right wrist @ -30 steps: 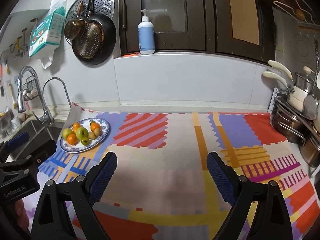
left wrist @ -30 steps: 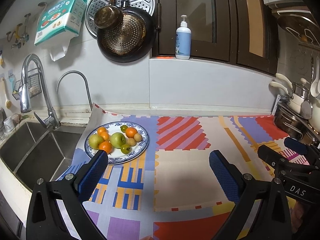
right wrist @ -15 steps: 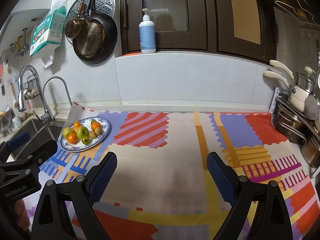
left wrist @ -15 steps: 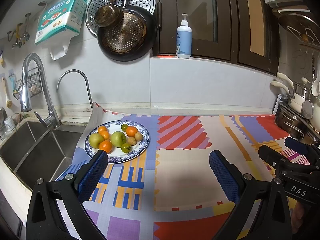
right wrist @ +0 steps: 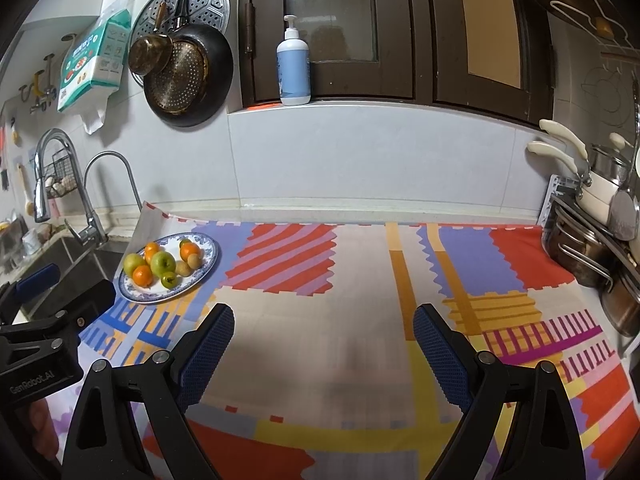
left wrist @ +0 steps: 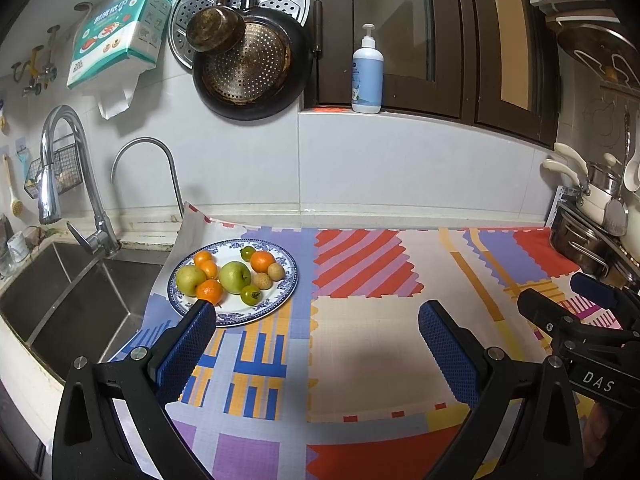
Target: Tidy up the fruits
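A blue-and-white plate (left wrist: 282,292) sits at the left of the patterned mat, next to the sink. It holds two green apples (left wrist: 235,277), several oranges (left wrist: 262,261), small green fruits (left wrist: 251,295) and small tan fruits (left wrist: 276,271). The plate also shows in the right wrist view (right wrist: 208,258). My left gripper (left wrist: 318,322) is open and empty, just in front of and right of the plate. My right gripper (right wrist: 324,324) is open and empty over the middle of the mat. Each gripper shows at the edge of the other's view.
A steel sink (left wrist: 60,304) with two faucets (left wrist: 56,168) lies left of the plate. Pots and pans (left wrist: 592,236) stand at the right edge. A pan (left wrist: 250,68) and strainers hang on the wall. A soap bottle (left wrist: 367,76) stands on the window ledge.
Both views have shifted slightly; the plate sits a little lower and closer in both views. Both grippers stay open and empty.
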`<control>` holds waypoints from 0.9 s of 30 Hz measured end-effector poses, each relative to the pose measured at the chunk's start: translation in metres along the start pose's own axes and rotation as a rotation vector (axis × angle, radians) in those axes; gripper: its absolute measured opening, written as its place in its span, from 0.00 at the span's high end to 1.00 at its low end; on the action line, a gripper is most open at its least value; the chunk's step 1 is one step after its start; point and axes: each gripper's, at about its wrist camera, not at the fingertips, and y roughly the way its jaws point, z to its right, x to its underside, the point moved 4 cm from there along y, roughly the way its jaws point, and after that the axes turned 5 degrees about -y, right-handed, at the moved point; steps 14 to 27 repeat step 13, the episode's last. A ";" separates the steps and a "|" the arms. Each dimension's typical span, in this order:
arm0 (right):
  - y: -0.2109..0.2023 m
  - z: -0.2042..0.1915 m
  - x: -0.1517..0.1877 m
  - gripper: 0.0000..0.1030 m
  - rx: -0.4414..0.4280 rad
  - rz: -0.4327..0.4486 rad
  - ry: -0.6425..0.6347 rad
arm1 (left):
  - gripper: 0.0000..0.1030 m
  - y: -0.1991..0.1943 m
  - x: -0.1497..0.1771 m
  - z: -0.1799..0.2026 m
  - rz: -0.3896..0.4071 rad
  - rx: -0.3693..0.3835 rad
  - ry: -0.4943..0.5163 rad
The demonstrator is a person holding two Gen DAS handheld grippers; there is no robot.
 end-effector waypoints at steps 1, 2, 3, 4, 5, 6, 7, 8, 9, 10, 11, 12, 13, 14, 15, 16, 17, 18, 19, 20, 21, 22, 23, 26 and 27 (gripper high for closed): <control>0.000 0.000 0.000 0.11 0.001 -0.001 -0.001 | 0.00 0.000 0.000 0.000 0.001 -0.001 0.000; 0.000 0.001 0.000 0.11 0.001 -0.002 0.000 | 0.00 0.000 0.001 0.000 0.000 -0.002 0.001; 0.000 0.000 0.000 0.11 0.000 -0.001 0.000 | 0.00 0.000 0.000 0.000 -0.001 0.000 0.000; 0.000 0.000 0.000 0.11 0.001 -0.001 -0.001 | 0.00 0.001 0.000 0.000 -0.003 0.000 0.000; 0.000 0.000 0.000 0.11 0.002 -0.001 0.000 | 0.00 0.001 0.001 0.000 -0.004 0.000 0.001; 0.001 0.001 0.000 0.11 0.002 -0.002 0.000 | 0.00 0.002 0.001 0.000 -0.006 0.001 0.001; 0.001 0.001 0.000 0.11 0.002 -0.002 -0.001 | 0.00 0.002 0.001 0.000 -0.007 -0.001 0.000; 0.001 0.001 0.000 0.11 0.003 -0.002 -0.001 | 0.00 0.003 0.001 -0.001 -0.006 -0.006 0.000; 0.001 0.001 0.000 0.11 0.002 -0.002 0.001 | 0.00 0.003 0.002 -0.001 -0.008 -0.005 0.001; 0.001 0.001 0.000 0.11 0.004 -0.003 -0.001 | 0.00 0.004 0.002 -0.001 -0.009 -0.004 0.000; 0.002 0.001 0.000 0.11 0.005 -0.004 -0.001 | 0.00 0.005 0.002 -0.001 -0.010 -0.006 0.000; 0.002 0.002 0.001 0.11 0.003 -0.004 0.001 | 0.00 0.005 0.002 0.000 -0.011 -0.004 0.001; 0.002 0.002 0.001 0.11 0.004 -0.005 -0.001 | 0.00 0.006 0.003 0.000 -0.013 -0.002 0.001; 0.002 0.002 0.001 0.11 0.004 -0.005 -0.001 | 0.00 0.006 0.003 0.000 -0.013 -0.002 0.001; 0.002 0.002 0.001 0.11 0.004 -0.005 -0.001 | 0.00 0.006 0.003 0.000 -0.013 -0.002 0.001; 0.002 0.002 0.001 0.11 0.004 -0.005 -0.001 | 0.00 0.006 0.003 0.000 -0.013 -0.002 0.001; 0.002 0.002 0.001 0.11 0.004 -0.005 -0.001 | 0.00 0.006 0.003 0.000 -0.013 -0.002 0.001; 0.002 0.002 0.001 0.11 0.004 -0.005 -0.001 | 0.00 0.006 0.003 0.000 -0.013 -0.002 0.001; 0.002 0.002 0.001 0.11 0.004 -0.005 -0.001 | 0.00 0.006 0.003 0.000 -0.013 -0.002 0.001; 0.002 0.002 0.001 0.11 0.004 -0.005 -0.001 | 0.00 0.006 0.003 0.000 -0.013 -0.002 0.001; 0.002 0.002 0.001 0.11 0.004 -0.005 -0.001 | 0.00 0.006 0.003 0.000 -0.013 -0.002 0.001; 0.002 0.002 0.001 0.11 0.004 -0.005 -0.001 | 0.00 0.006 0.003 0.000 -0.013 -0.002 0.001; 0.002 0.002 0.001 0.11 0.004 -0.005 -0.001 | 0.00 0.006 0.003 0.000 -0.013 -0.002 0.001; 0.002 0.002 0.001 0.11 0.004 -0.005 -0.001 | 0.00 0.006 0.003 0.000 -0.013 -0.002 0.001; 0.002 0.002 0.001 0.11 0.004 -0.005 -0.001 | 0.00 0.006 0.003 0.000 -0.013 -0.002 0.001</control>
